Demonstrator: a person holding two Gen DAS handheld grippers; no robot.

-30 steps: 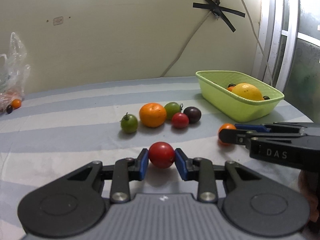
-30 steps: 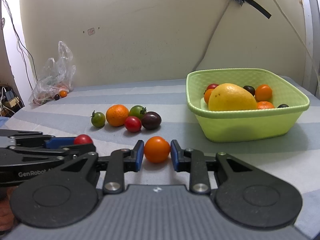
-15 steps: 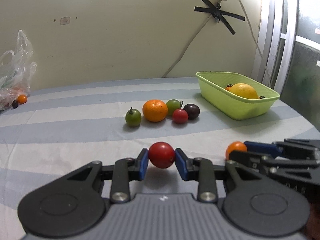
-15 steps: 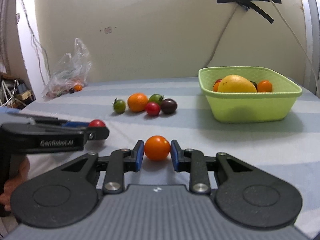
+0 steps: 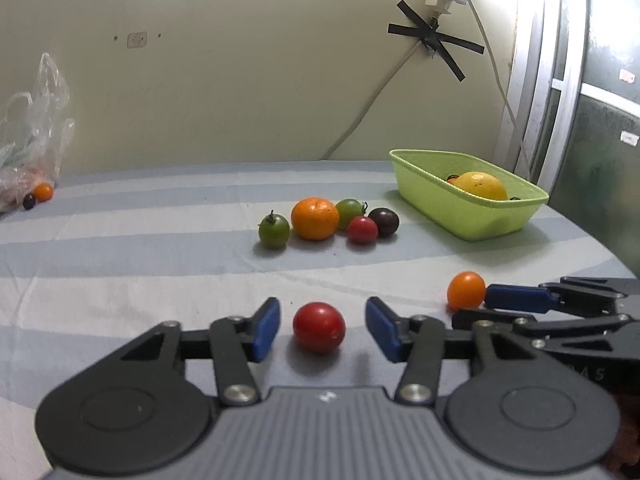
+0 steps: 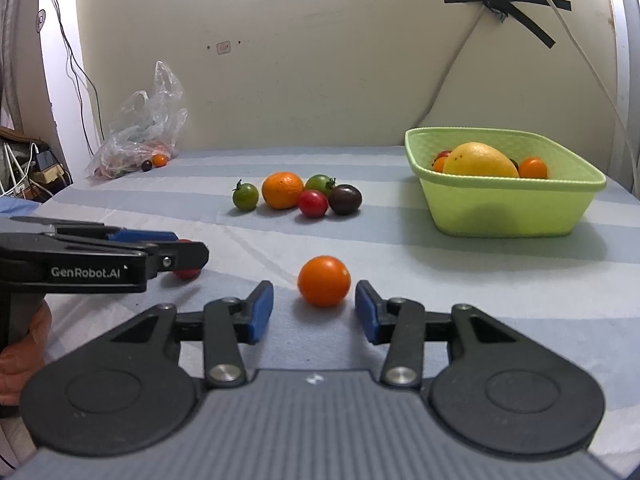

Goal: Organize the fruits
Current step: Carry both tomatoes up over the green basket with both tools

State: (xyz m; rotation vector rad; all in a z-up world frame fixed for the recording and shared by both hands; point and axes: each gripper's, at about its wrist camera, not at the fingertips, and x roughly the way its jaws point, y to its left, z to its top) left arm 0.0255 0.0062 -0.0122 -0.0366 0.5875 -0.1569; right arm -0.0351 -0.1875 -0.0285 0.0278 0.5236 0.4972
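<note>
My left gripper (image 5: 320, 326) is open, with a red tomato (image 5: 319, 327) resting on the striped cloth between its blue pads, untouched. My right gripper (image 6: 315, 308) is open around an orange tomato (image 6: 324, 281), also lying on the cloth. In the left wrist view the orange tomato (image 5: 466, 290) sits at the right gripper's tip. A cluster of loose fruit lies farther back: an orange (image 5: 315, 218), two green tomatoes (image 5: 274, 231), a red tomato (image 5: 362, 230) and a dark one (image 5: 384, 222). A green basket (image 6: 500, 204) holds a yellow fruit (image 6: 480, 160) and small tomatoes.
A clear plastic bag (image 6: 140, 132) with small tomatoes lies at the back left by the wall. A taped cable (image 6: 500, 0) hangs on the wall behind the basket. The table edge drops off at the left, with wires (image 6: 24, 168) beyond.
Both grippers have pulled back from the basket, lowered to the cloth and opened, letting go of the red tomato and the orange tomato.
</note>
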